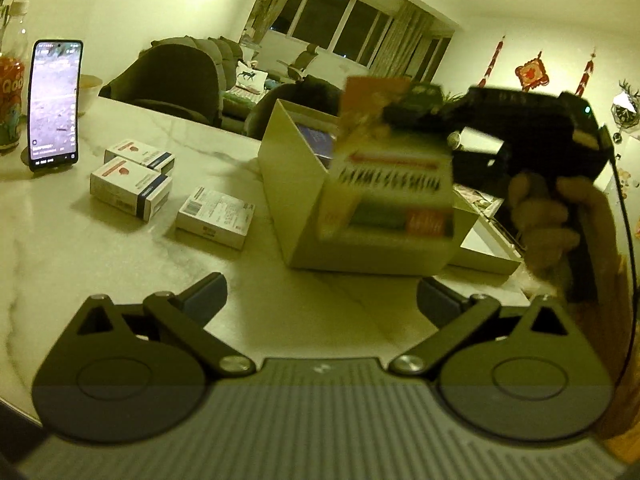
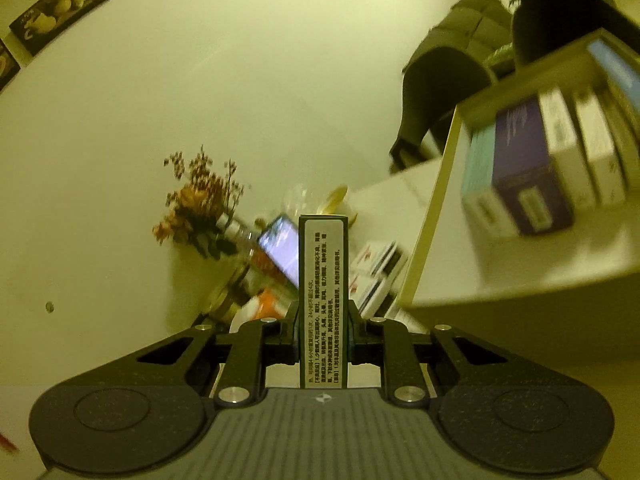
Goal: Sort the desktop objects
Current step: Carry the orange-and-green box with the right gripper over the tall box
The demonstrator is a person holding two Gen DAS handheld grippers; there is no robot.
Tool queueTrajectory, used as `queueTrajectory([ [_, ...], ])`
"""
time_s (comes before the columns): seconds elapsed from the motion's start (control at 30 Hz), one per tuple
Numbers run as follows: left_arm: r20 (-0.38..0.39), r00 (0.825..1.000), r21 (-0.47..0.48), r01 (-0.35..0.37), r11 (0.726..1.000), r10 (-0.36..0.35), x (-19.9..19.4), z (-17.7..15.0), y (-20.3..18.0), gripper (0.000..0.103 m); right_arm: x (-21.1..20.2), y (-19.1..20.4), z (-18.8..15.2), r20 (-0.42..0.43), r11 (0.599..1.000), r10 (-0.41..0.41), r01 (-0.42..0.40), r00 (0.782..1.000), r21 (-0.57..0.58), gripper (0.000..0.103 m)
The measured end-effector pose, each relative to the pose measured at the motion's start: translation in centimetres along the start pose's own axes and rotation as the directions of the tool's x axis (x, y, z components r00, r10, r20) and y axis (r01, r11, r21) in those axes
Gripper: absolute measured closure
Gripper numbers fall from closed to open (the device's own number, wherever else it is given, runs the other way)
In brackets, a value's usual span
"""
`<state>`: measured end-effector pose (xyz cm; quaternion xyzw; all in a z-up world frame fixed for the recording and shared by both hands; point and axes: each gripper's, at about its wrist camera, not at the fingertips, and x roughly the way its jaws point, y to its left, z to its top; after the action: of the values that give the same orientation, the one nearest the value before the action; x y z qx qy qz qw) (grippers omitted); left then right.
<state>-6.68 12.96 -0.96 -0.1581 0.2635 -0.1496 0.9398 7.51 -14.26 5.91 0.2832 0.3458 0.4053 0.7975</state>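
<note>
Right gripper [image 2: 322, 334] is clenched on a slim medicine carton [image 2: 322, 300], its pads pressing the two broad faces so the narrow printed edge stands up between the black fingers. From the left wrist view the same carton [image 1: 390, 168] is blurred and hangs in the air in front of the tall cream storage box [image 1: 296, 200], with a person's hand [image 1: 548, 220] wrapped round the black handle. Left gripper [image 1: 320, 300] is spread wide with nothing between its fingers, low over bare marble-patterned tabletop [image 1: 100, 272]; the stretch of table ahead of it, up to the box's front wall, is open.

Three small white cartons [image 1: 138, 178] lie flat in a loose group left of the storage box, well apart from it, and a phone [image 1: 54, 104] with a lit screen stands upright near the far left table edge. A shallow tray [image 1: 488, 256] sits just behind the box on the right.

Only the right wrist view looks into the storage box [image 2: 440, 208]: several cartons [image 2: 532, 168] stand packed side by side, one dark purple, the others pale, smooth card. It also shows dried flowers [image 2: 200, 200] in a glass bottle by the wall. Only the left wrist view shows the chairs and windows beyond the table's far edge.
</note>
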Motion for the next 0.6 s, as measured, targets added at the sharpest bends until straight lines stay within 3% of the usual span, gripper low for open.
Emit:
queueTrajectory([
  [0.3, -0.021, 0.999, -0.049, -0.034, 0.998, 0.033, 0.9, 0.3, 1.4, 0.0, -2.0, -1.9, 5.7, 0.087, 0.999, -0.049, 0.047, 0.995, 0.025, 0.081],
  [0.6, -0.035, 0.997, -0.082, -0.065, 0.995, 0.062, 1.4, 0.4, 2.5, 0.0, 1.6, -7.1, 11.1, 0.056, 0.978, -0.196, 0.19, 0.979, 0.088, 0.081],
])
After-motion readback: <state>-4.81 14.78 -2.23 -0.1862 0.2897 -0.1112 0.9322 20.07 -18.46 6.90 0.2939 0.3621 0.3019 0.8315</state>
